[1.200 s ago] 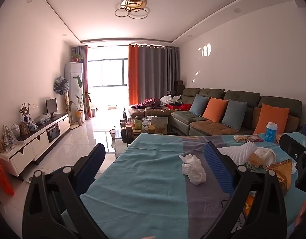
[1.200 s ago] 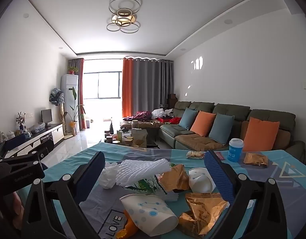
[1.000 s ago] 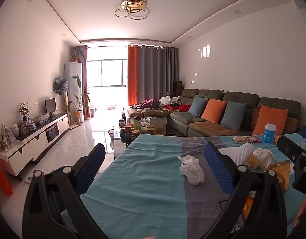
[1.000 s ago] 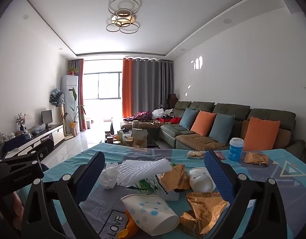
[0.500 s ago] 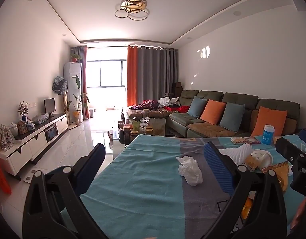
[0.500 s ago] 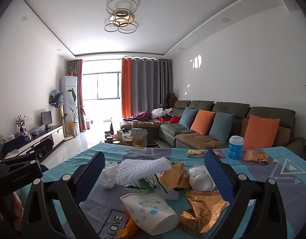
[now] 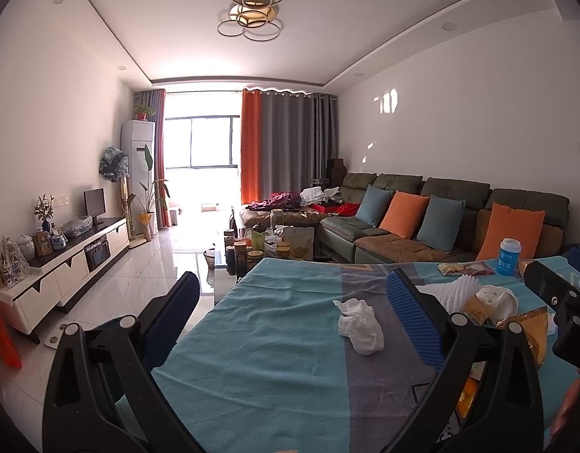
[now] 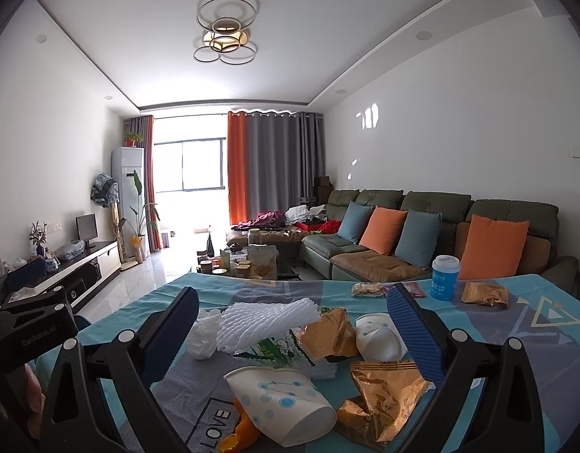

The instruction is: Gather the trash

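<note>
Teal and grey cloth [image 7: 275, 343] covers the table before a green sofa [image 8: 437, 207]. Both grippers are held level above it, jaws spread wide, nothing grasped: the left gripper [image 7: 290, 309] and the right gripper [image 8: 292, 326]. One crumpled white tissue [image 7: 360, 326] is framed by the left. Within the right's span are seen one white foam net sleeve [image 8: 265, 319], two white paper cups [image 8: 286, 400], two gold foil wrappers [image 8: 384, 396]. A third gold wrapper [image 8: 484, 293] and one blue cup [image 8: 445, 277] are shown beyond. The nearest tipped cup is shown only in the right view.
</note>
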### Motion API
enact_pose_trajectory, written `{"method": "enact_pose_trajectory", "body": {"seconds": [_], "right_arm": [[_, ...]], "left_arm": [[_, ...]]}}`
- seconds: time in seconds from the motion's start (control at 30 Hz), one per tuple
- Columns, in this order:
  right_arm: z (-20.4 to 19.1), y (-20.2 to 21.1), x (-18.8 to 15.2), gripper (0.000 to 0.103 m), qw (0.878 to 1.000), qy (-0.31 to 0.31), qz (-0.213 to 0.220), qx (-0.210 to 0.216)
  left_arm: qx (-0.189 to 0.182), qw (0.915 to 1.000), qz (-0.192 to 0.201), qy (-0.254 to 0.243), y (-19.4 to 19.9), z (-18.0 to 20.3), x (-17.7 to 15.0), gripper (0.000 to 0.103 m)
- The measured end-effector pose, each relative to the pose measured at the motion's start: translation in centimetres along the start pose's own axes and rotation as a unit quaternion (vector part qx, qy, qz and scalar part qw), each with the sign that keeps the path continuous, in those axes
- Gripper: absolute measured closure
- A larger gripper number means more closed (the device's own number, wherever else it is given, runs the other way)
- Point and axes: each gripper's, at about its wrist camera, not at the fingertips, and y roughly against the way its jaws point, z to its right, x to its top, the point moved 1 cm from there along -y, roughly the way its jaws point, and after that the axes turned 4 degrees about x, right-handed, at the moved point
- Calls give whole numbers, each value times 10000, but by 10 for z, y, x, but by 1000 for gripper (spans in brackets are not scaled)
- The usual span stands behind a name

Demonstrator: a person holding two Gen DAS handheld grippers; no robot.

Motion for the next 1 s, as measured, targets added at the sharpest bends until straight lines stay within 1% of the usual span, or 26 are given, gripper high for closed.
{"method": "enact_pose_trajectory", "body": {"seconds": [1.0], "right_arm": [[2, 1, -2, 7, 10000, -42, 15, -1]], "left_arm": [[-12, 10000, 14, 14, -2, 3, -2, 6]]}}
